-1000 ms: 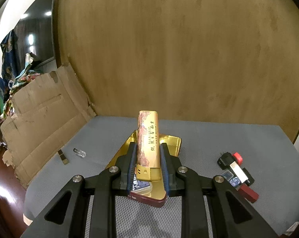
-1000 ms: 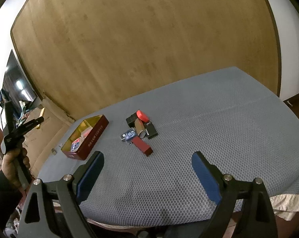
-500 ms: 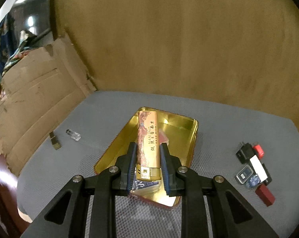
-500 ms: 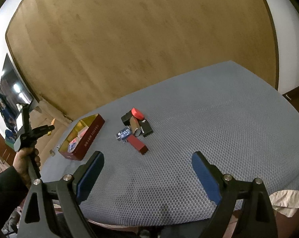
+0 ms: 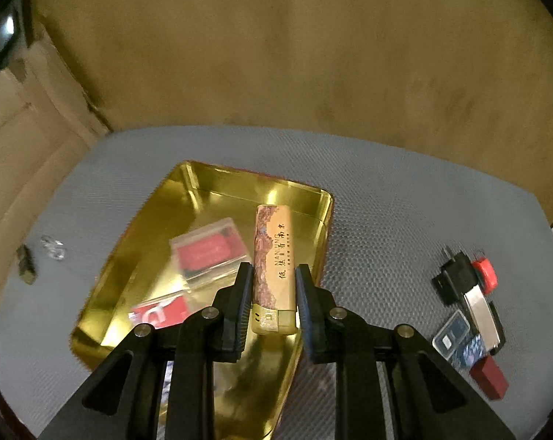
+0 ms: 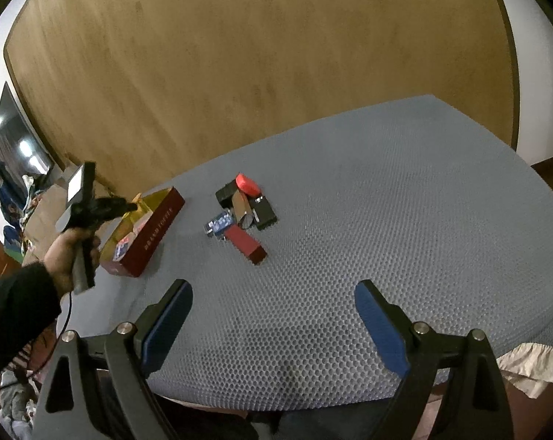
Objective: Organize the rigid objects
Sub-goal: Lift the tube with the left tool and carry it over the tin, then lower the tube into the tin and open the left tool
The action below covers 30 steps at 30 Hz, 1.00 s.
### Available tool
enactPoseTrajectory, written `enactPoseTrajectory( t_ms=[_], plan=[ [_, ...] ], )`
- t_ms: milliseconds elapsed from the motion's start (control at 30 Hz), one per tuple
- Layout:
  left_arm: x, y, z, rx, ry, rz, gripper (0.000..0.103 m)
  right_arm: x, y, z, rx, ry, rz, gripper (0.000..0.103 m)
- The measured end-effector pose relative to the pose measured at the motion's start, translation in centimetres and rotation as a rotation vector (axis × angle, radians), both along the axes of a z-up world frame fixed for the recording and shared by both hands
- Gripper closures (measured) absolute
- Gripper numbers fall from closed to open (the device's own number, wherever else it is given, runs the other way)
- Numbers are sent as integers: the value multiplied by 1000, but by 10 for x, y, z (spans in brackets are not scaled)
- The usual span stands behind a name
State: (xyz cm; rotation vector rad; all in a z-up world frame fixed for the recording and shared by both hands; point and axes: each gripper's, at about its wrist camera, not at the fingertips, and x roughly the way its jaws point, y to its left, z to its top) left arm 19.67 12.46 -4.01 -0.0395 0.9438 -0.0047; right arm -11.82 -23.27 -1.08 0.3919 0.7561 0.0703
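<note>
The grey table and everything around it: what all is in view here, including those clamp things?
Lighter: one, gold with a printed picture, clamped in the left hand-held gripper over the tin.
Tin: one, gold inside, dark red outside, left part of the table.
Clear case: one, red insert, inside the tin.
Pile of small items: one cluster, black, red, blue and silver, mid-table.
Table mat: one, grey, honeycomb texture.
Cardboard: one sheet, brown, left of the table.
Left hand-held gripper: shut on the lighter.
Right hand-held gripper: open, empty.
</note>
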Motion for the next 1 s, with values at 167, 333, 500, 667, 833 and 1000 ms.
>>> enactPoseTrajectory(
  t_ms=[167, 333, 500, 667, 833, 1000],
  plan=[
    [22, -11, -12, 24, 40, 2, 83, 1, -5, -4, 9, 4, -6, 11],
    [36, -22, -23, 47, 77, 7, 82, 4, -13, -11, 39, 30, -13, 11],
    [48, -23, -30, 61, 94, 56, 69, 3, -17, -9, 50, 26, -12, 11],
    [37, 1, -13, -26, 25, 129, 16, 1, -16, -6, 49, 25, 0, 11],
    [-29, 4, 50, -75, -181, 92, 1, 4, -14, -10, 26, 41, 4, 11],
    [-126, -7, 85, -41, -337, -2, 1, 13, -3, -23, -35, 88, 26, 11]
  ],
)
